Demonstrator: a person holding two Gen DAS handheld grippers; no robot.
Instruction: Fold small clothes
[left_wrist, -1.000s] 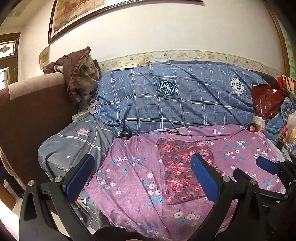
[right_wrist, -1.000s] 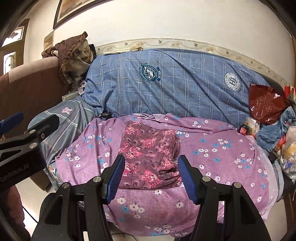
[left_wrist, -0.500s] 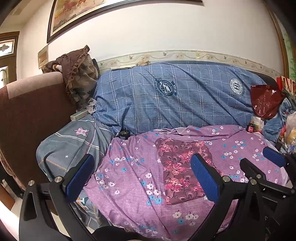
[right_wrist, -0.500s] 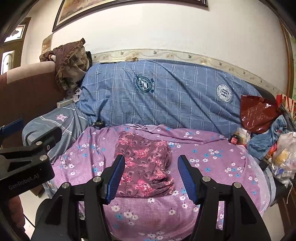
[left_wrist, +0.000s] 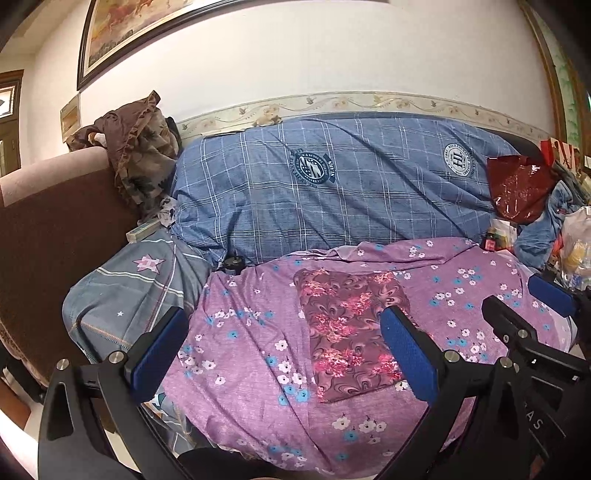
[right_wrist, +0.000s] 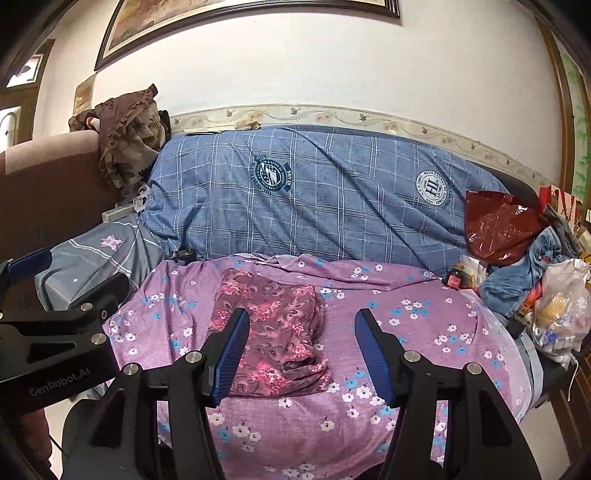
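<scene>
A maroon floral garment (left_wrist: 347, 328) (right_wrist: 273, 332) lies folded into a flat rectangle on the purple flowered sheet (left_wrist: 251, 332) (right_wrist: 406, 325) covering the sofa seat. My left gripper (left_wrist: 284, 347) hovers in front of the seat, open wide, nothing between its blue pads. My right gripper (right_wrist: 301, 350) is also open and empty, held back from the garment, which shows between its fingers. Neither gripper touches the cloth. The right gripper's black body appears at the right edge of the left wrist view, and the left one's at the left edge of the right wrist view.
A blue plaid cover (left_wrist: 332, 192) drapes the sofa back. A grey star-print pillow (left_wrist: 129, 288) sits at the left by the brown armrest (left_wrist: 48, 229). A red bag (right_wrist: 498, 225), blue denim (right_wrist: 517, 273) and a plastic bag (right_wrist: 561, 310) crowd the right end.
Both views have drifted slightly: the garment sits a little further off and lower-left in the right wrist view. Both grippers have stayed open and the garment has not moved on the sheet.
</scene>
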